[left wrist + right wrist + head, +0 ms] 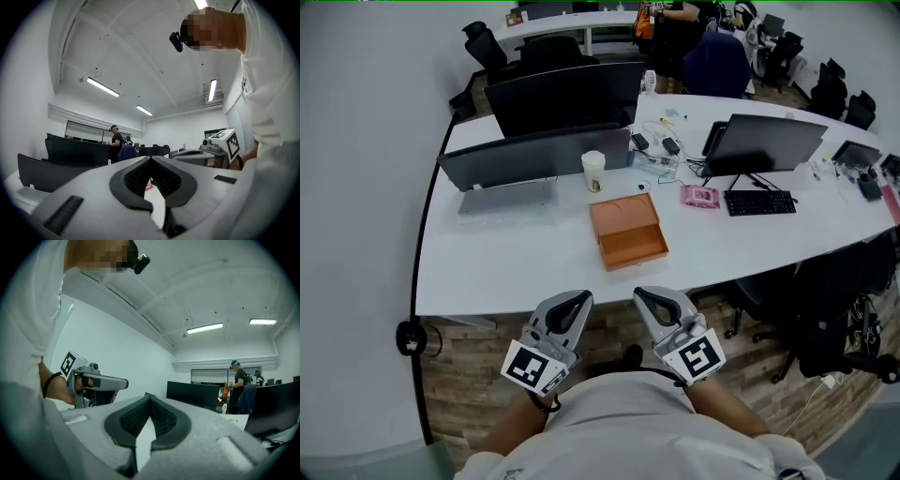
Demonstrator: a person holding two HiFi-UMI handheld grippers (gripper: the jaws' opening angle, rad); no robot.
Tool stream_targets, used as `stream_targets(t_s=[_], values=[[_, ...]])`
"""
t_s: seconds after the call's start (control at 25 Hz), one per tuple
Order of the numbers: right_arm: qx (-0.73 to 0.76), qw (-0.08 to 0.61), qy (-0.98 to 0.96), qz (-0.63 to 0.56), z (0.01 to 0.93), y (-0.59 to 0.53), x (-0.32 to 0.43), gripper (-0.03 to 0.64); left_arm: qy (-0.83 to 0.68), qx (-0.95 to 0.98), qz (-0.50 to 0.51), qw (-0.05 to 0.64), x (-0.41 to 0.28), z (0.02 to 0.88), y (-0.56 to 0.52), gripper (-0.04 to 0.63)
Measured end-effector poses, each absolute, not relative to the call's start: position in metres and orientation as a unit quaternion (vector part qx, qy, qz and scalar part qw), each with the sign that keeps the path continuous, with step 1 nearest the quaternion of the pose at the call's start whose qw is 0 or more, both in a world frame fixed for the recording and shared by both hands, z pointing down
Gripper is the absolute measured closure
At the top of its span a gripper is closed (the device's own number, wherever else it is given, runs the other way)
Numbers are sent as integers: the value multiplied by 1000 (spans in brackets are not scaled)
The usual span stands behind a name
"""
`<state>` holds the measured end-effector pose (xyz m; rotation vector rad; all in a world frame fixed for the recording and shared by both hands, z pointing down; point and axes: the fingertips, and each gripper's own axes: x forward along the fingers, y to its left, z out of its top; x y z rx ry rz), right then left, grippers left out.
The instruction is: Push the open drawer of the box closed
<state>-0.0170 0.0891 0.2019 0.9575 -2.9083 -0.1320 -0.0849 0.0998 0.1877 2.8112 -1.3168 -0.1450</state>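
An orange box [622, 217] lies on the white desk [506, 267], its drawer [634, 247] pulled out toward me. Both grippers hover side by side below the desk's near edge, short of the box and pointing toward it. My left gripper [578, 296] is shut with nothing between its jaws; in the left gripper view its tips [150, 159] meet. My right gripper [644, 292] is also shut and empty, and its tips [150, 397] touch in the right gripper view. Neither gripper touches the box.
A paper cup [593, 172] stands behind the box, with dark monitors [534, 155] to the left and another [769, 141] to the right. A pink item [700, 196] and a keyboard [759, 202] lie right of the box. Office chairs [825, 319] stand at the right.
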Motion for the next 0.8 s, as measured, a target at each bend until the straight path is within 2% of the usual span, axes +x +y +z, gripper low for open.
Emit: stream_targets(t_s=[0.32, 0.8], values=[[309, 38, -948, -56, 201, 40, 32, 615, -423, 905, -47, 7, -36, 192, 55, 597], [322, 39, -945, -51, 209, 6, 67, 615, -413, 909, -49, 20, -3, 204, 19, 597]])
